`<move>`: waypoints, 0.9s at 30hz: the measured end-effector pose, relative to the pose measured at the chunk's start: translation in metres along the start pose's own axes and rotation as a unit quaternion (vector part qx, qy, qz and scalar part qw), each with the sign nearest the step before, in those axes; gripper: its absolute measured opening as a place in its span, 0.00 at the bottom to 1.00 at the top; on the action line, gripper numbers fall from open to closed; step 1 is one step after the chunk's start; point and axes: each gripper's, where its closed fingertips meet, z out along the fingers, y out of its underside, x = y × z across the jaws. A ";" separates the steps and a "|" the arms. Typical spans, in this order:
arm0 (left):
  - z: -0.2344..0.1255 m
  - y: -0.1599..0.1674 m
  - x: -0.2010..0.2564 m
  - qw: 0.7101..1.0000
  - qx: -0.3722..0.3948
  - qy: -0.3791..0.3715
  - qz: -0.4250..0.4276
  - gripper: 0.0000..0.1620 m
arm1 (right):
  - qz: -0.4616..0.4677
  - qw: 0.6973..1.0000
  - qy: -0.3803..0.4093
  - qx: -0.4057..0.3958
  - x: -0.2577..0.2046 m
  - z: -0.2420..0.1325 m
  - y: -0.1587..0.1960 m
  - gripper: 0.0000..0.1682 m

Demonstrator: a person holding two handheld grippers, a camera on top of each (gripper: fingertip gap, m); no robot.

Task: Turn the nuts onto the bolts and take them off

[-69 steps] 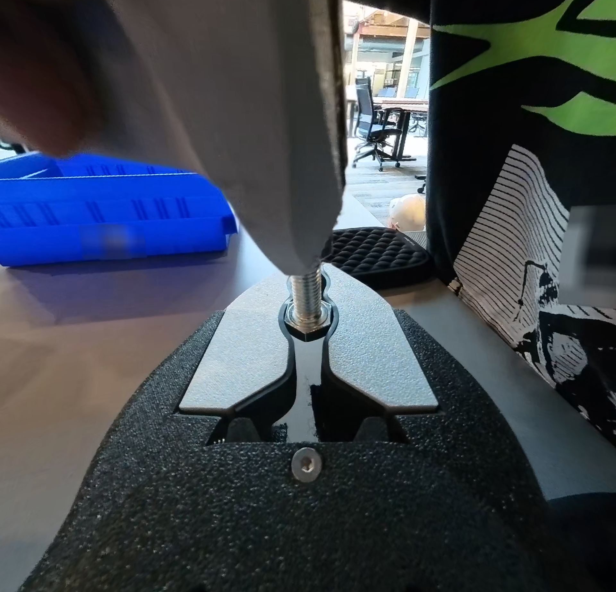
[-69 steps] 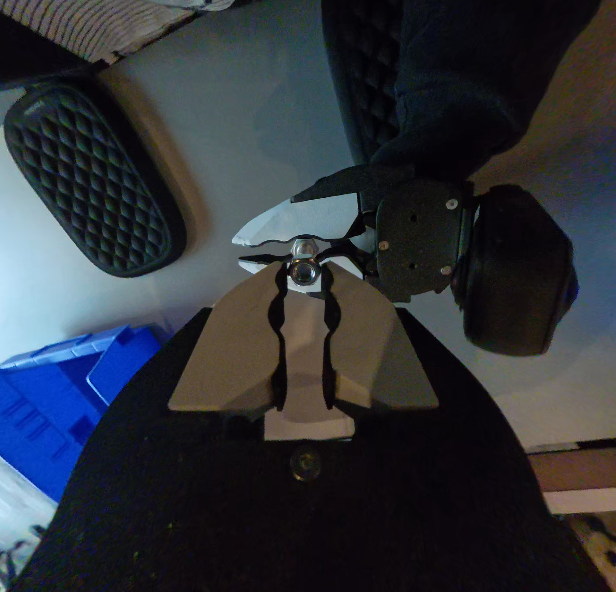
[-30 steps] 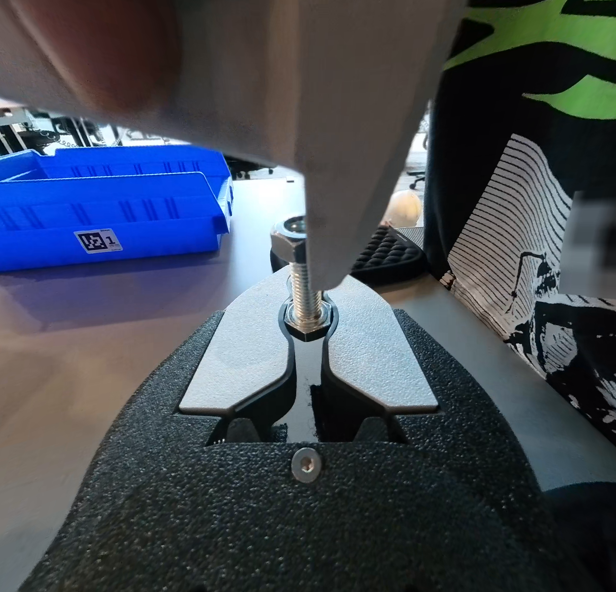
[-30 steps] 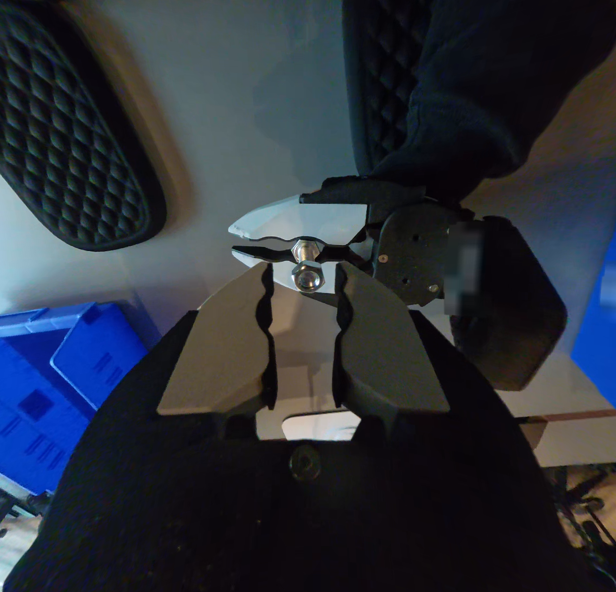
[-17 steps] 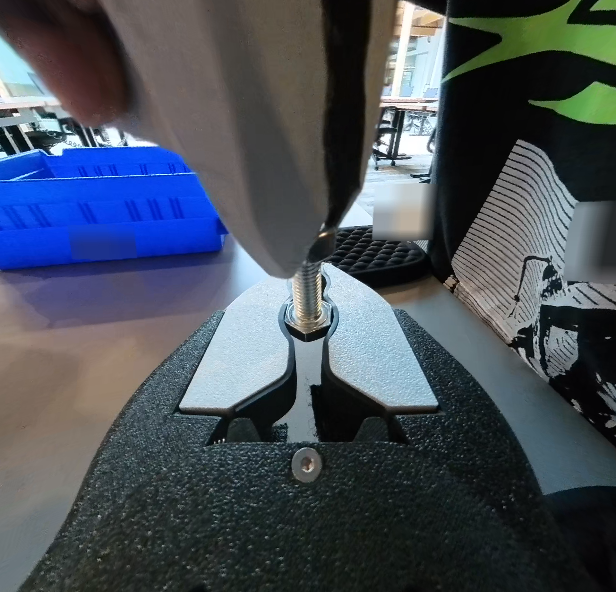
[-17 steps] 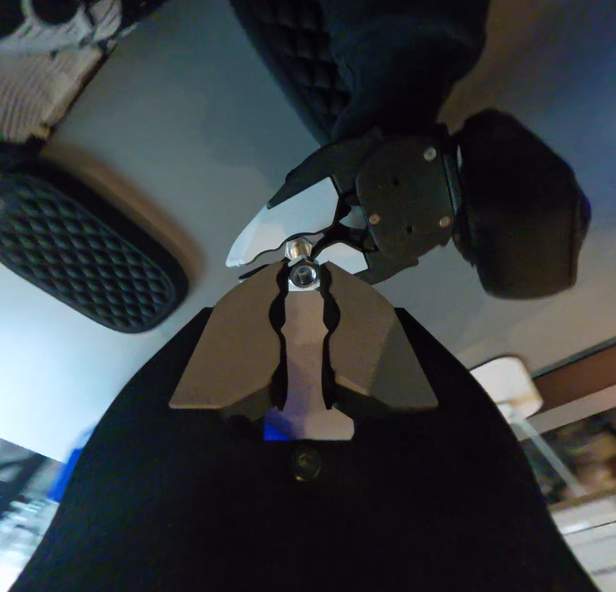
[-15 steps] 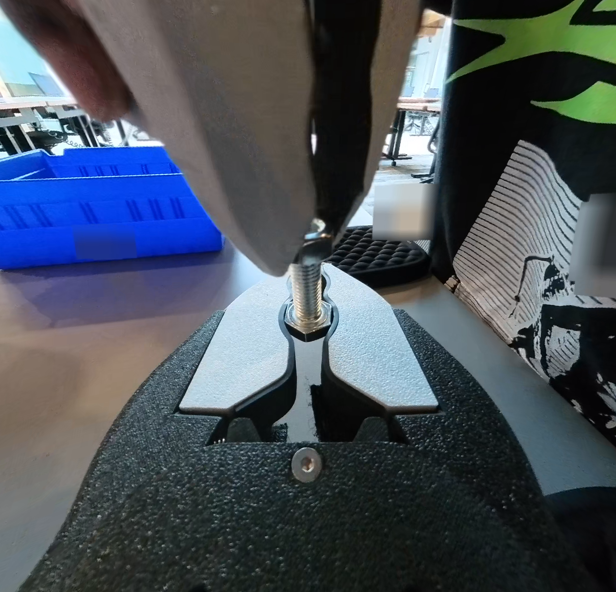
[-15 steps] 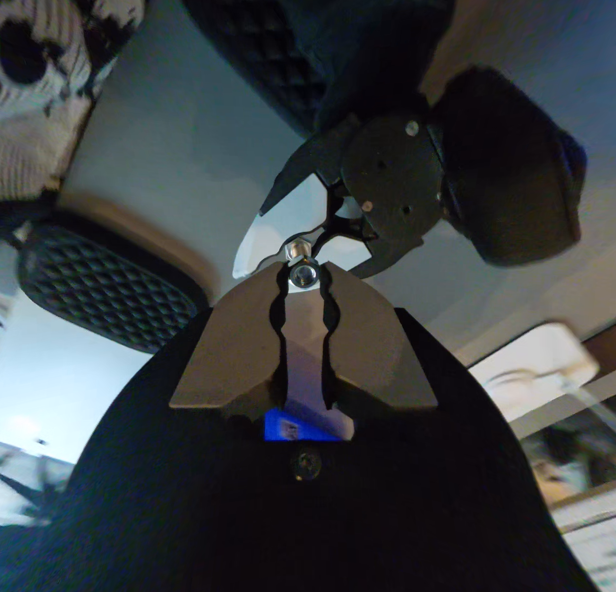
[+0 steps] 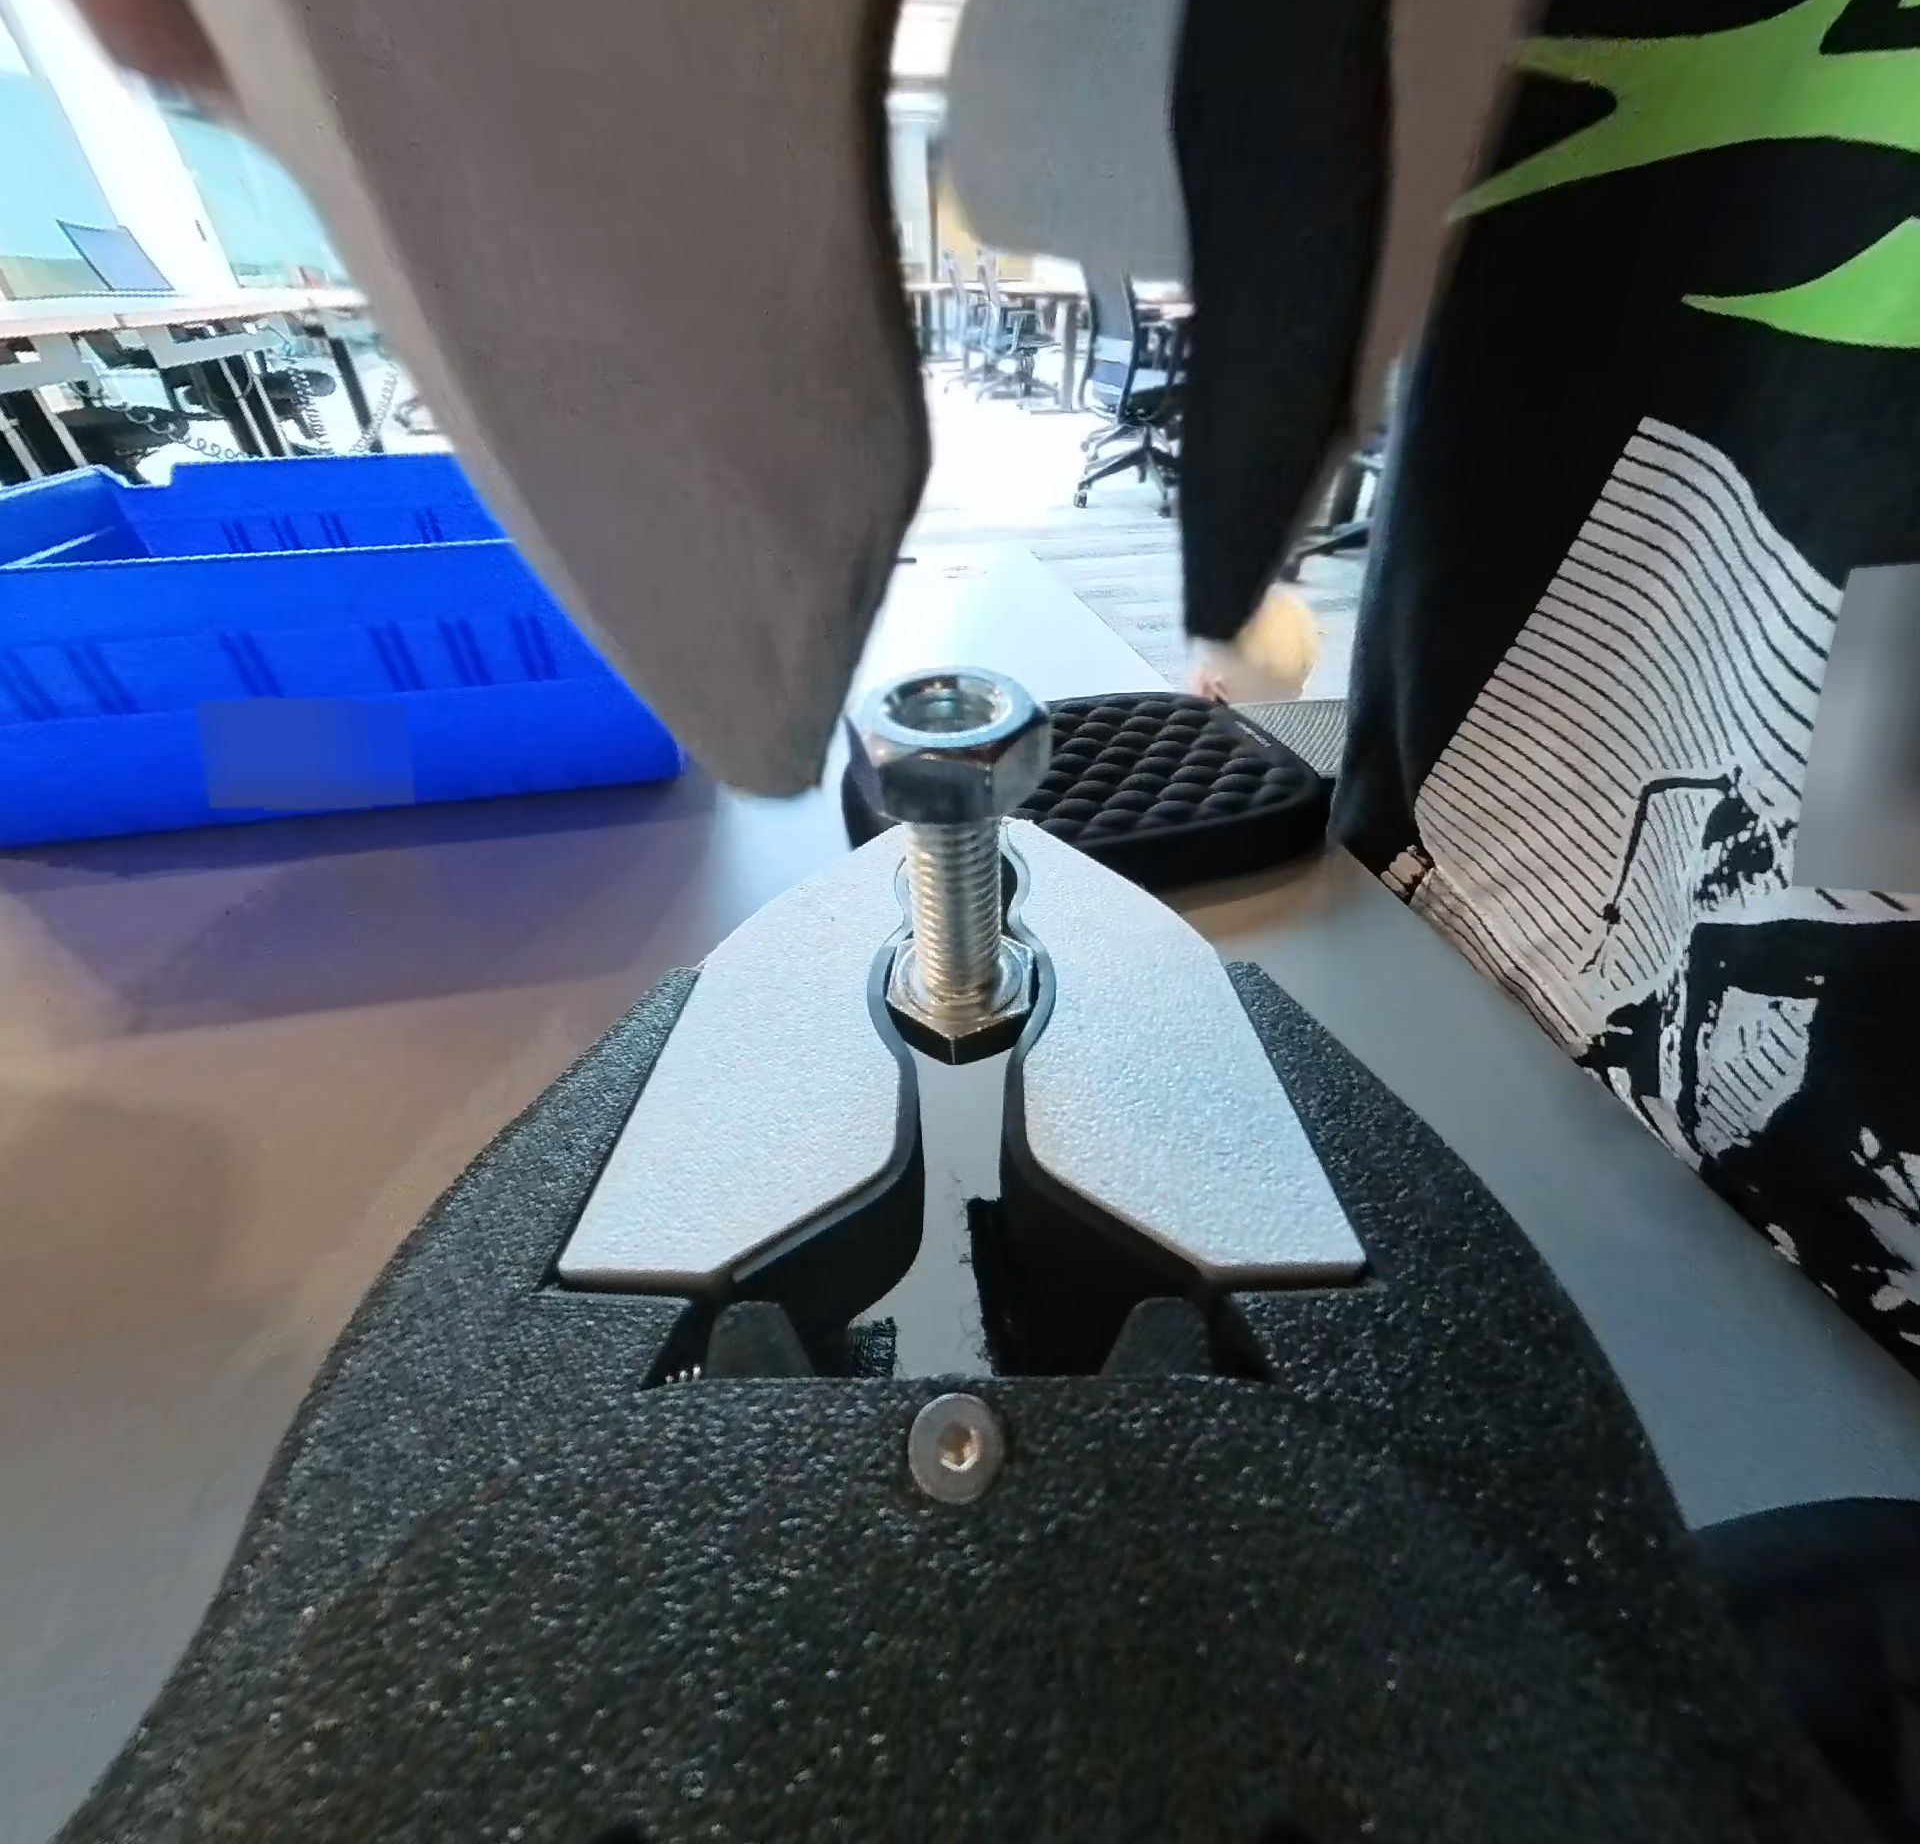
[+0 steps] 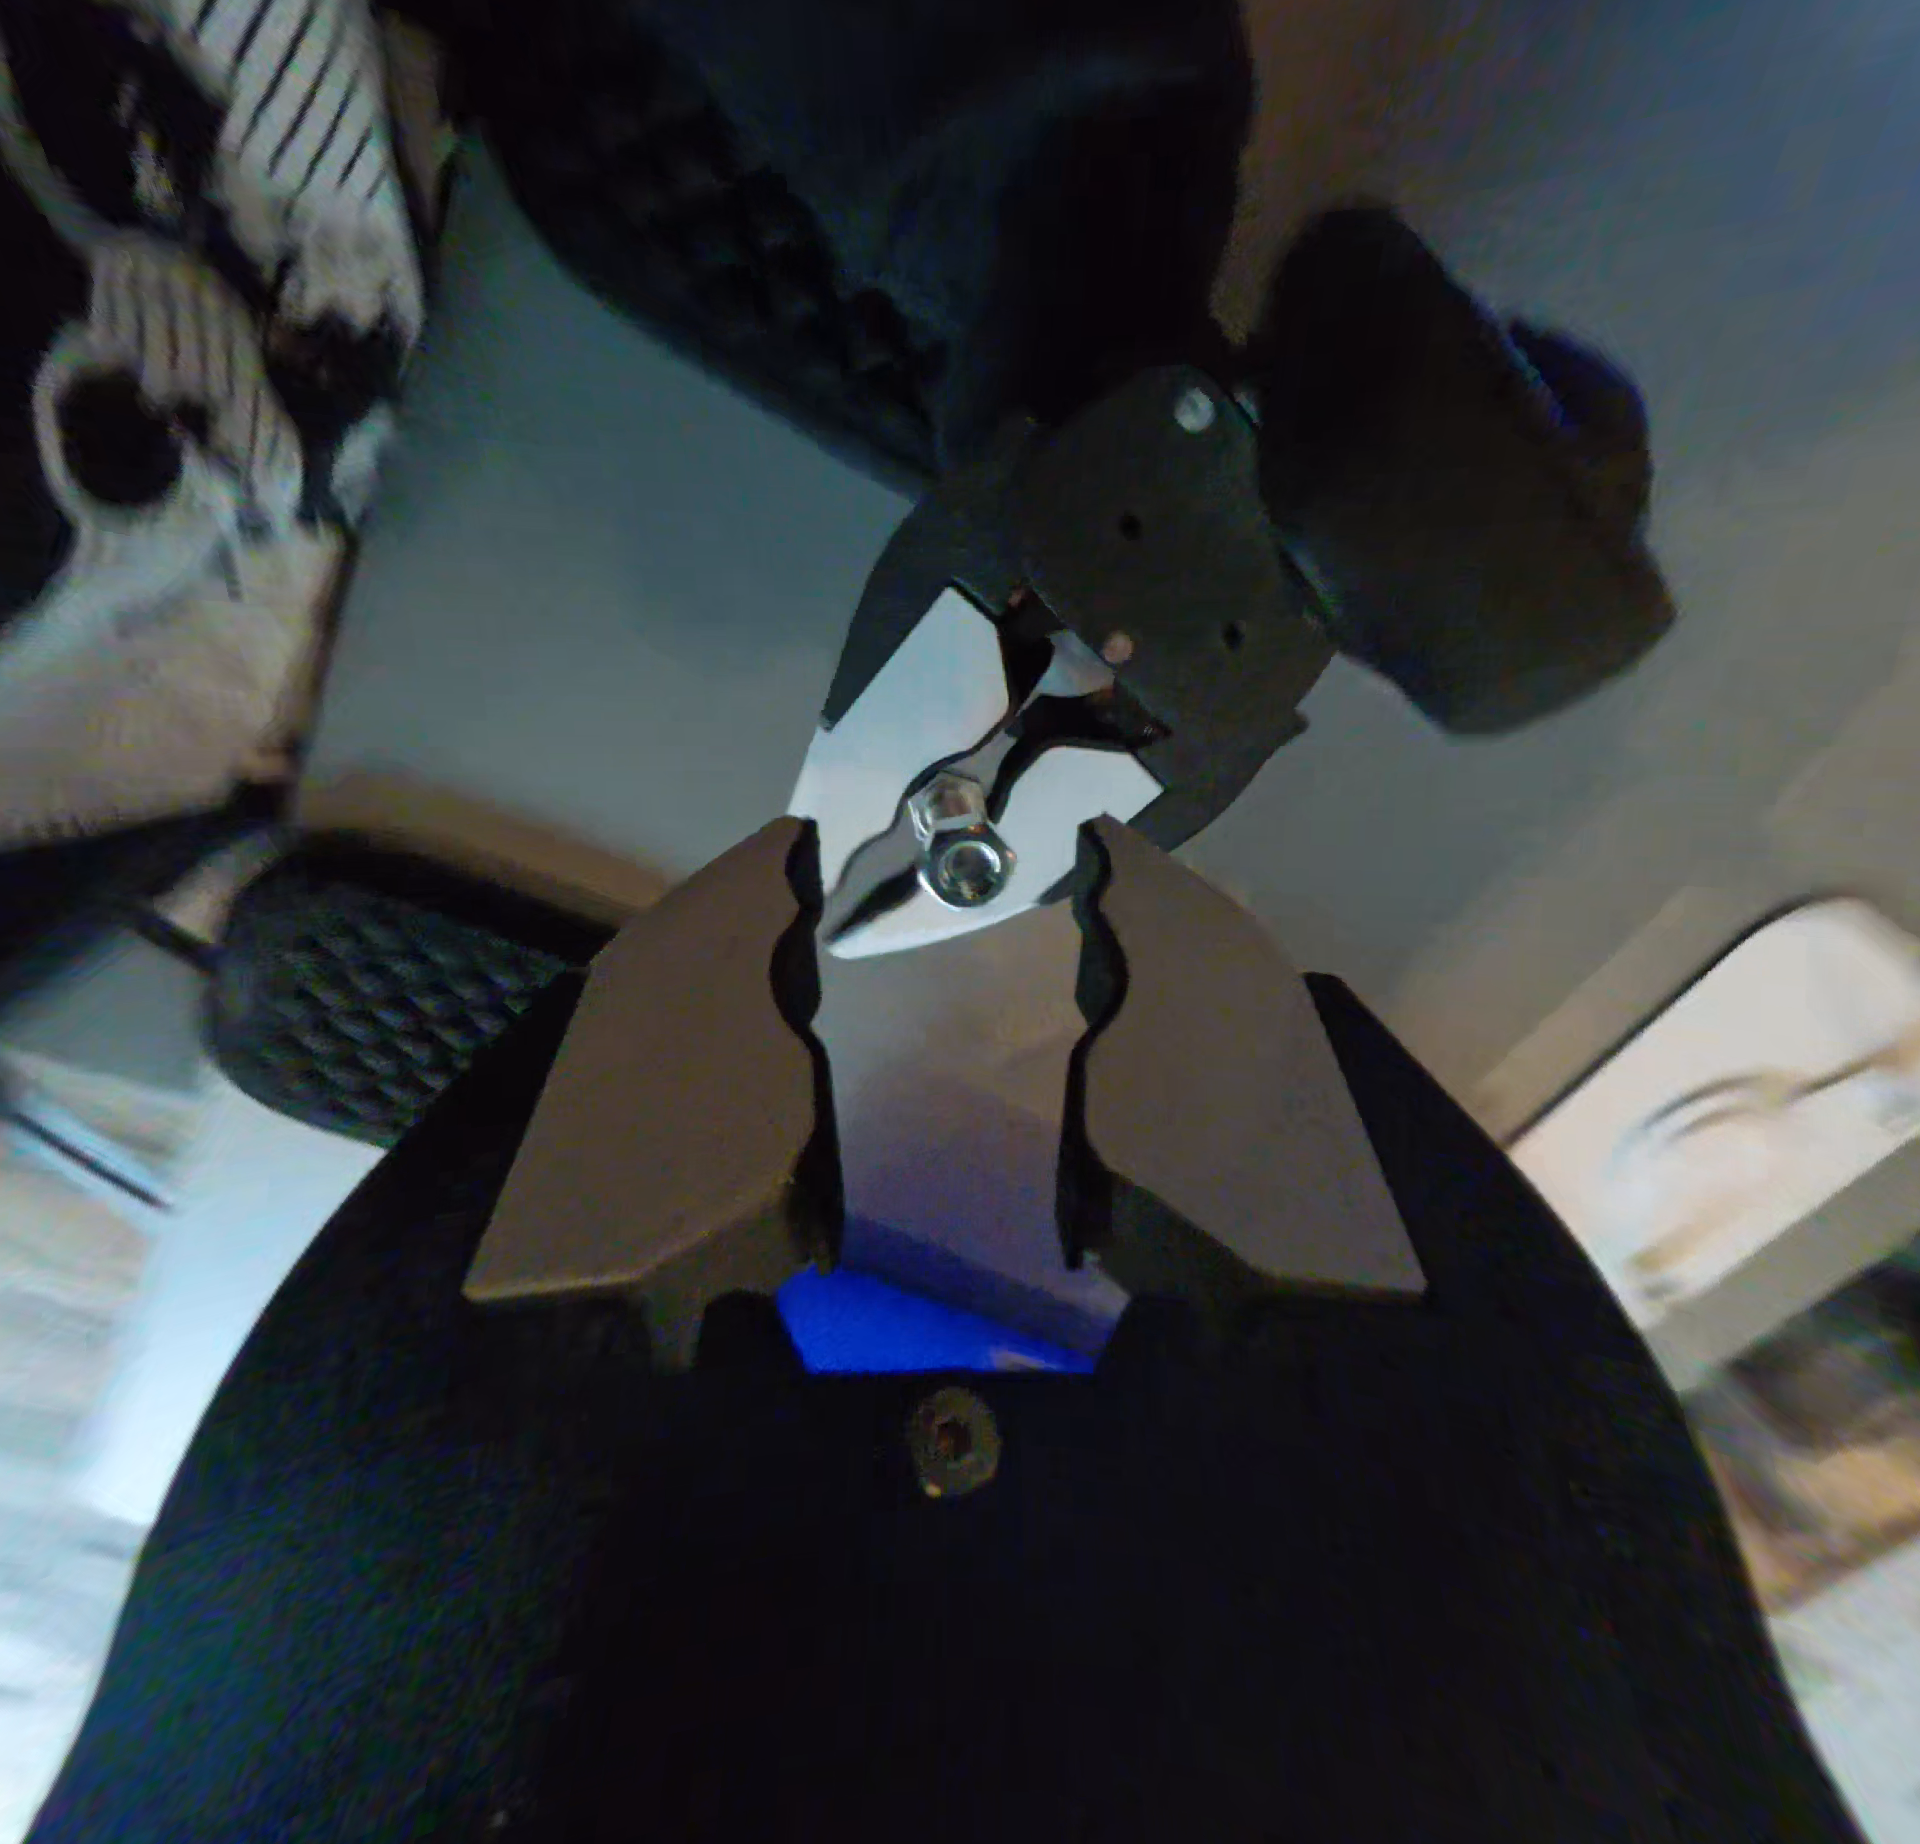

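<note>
While the silver threaded steel bolt (image 9: 953,911) is kept upright by its hex head, clamped in the left gripper (image 9: 961,1005) | shiny hex nut (image 9: 958,745) sits at the bolt's tip, untouched | right gripper (image 10: 945,885) is spread wide, nothing held | blue plastic bin (image 9: 301,641) contents can't be seen

The left gripper (image 9: 961,921) hangs just above the counter (image 9: 312,1067), its jaws closed around the head of a bolt (image 9: 954,921) that stands upright. A nut (image 9: 961,745) sits on the bolt's top end. The right gripper (image 10: 945,859) is above, pointing down, jaws spread to either side of the nut without touching it. Behind and to the left, bins (image 9: 312,641) rest on the counter; behind the bolt lies a pad (image 9: 1153,792). A person's shirt (image 9: 1662,755) is at the counter's right edge.
</note>
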 end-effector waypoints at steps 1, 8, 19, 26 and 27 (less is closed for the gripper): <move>0.000 0.000 0.000 1.000 0.000 0.001 0.000 0.06 | -0.077 0.997 0.003 0.002 0.000 -0.004 0.000 0.29; 0.000 0.000 0.001 1.000 -0.001 0.005 0.000 0.06 | -0.333 0.941 -0.047 -0.037 -0.005 -0.004 0.016 0.31; 0.001 0.001 0.002 1.000 -0.003 0.007 0.000 0.06 | -0.378 0.923 -0.067 -0.012 -0.002 0.007 0.007 0.10; 0.000 0.000 0.000 1.000 0.002 0.004 -0.002 0.06 | -0.185 0.981 -0.047 -0.031 0.002 0.007 0.006 0.10; 0.000 0.000 0.000 1.000 0.003 0.003 -0.002 0.06 | -0.140 0.989 -0.044 -0.032 0.003 0.007 0.005 0.10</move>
